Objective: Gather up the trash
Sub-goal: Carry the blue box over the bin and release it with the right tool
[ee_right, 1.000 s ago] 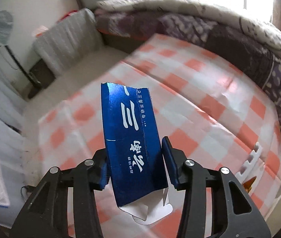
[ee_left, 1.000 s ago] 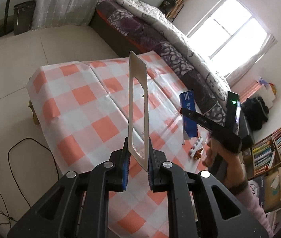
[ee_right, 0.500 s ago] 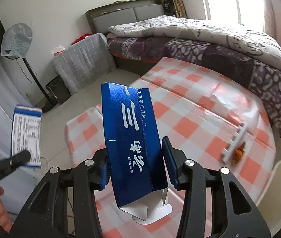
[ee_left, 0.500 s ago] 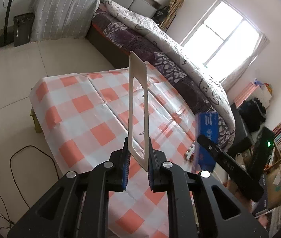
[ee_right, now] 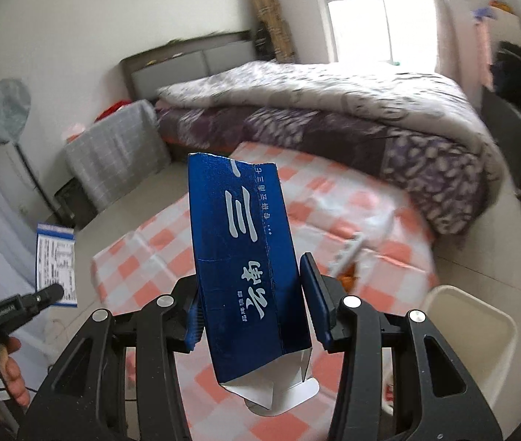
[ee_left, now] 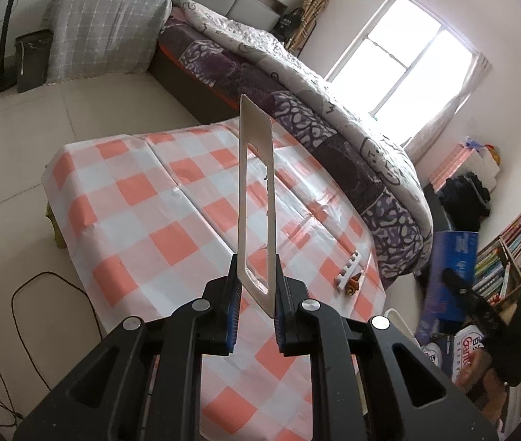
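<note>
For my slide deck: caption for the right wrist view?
Right gripper holding a blue carton above the checkered table.

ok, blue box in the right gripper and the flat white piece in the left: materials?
Blue box: looks like printed paperboard, slight sheen, creased panels, white inner flaps at the open end. White piece: likely thin card or plastic, matte, stiff, standing straight, long cutout window.
</note>
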Motion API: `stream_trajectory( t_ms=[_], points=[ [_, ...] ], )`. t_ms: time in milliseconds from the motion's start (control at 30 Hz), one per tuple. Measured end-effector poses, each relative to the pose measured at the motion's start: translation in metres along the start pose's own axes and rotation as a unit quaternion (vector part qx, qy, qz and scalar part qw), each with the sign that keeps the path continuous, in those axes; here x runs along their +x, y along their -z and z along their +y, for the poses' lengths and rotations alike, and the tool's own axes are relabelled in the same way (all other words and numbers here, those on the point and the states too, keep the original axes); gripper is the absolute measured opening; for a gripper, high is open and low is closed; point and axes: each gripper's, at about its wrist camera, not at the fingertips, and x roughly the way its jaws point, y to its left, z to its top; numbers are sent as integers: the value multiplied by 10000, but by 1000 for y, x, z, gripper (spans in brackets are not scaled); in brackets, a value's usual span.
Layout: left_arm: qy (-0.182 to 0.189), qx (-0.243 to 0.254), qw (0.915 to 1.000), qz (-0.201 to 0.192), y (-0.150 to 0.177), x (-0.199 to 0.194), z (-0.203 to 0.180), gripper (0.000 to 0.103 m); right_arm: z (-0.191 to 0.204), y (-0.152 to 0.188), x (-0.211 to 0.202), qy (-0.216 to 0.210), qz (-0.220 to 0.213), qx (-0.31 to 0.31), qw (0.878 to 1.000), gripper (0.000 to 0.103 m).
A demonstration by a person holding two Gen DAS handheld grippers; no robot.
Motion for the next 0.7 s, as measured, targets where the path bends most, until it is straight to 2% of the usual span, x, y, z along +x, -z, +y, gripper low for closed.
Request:
stream_trajectory(
  t_ms=[100,200,367,533,600,667,700],
  points=[
    [44,50,10000,61,4,5,-5,15,-33,5,-10,293,-57,321,9990,44],
    [35,145,9998,140,10,12,-13,15,-74,17,-11,613,77,852,9944,44],
    [-7,349,9987,364,23,30,-28,15,-144,39,-9,1234,314,1616,9786,44],
    [-15,524,9968,602,37,50,-43,15,-193,54,-11,1423,491,2367,9598,45],
    [0,577,9961,671,41,56,-49,15,-203,54,-15,1565,459,2448,9558,49],
    [20,652,9950,759,46,64,-57,15,-212,58,-19,1577,443,2621,9510,75],
    [22,683,9945,792,48,68,-60,15,-216,58,-21,1633,420,2715,9476,79]
  ],
)
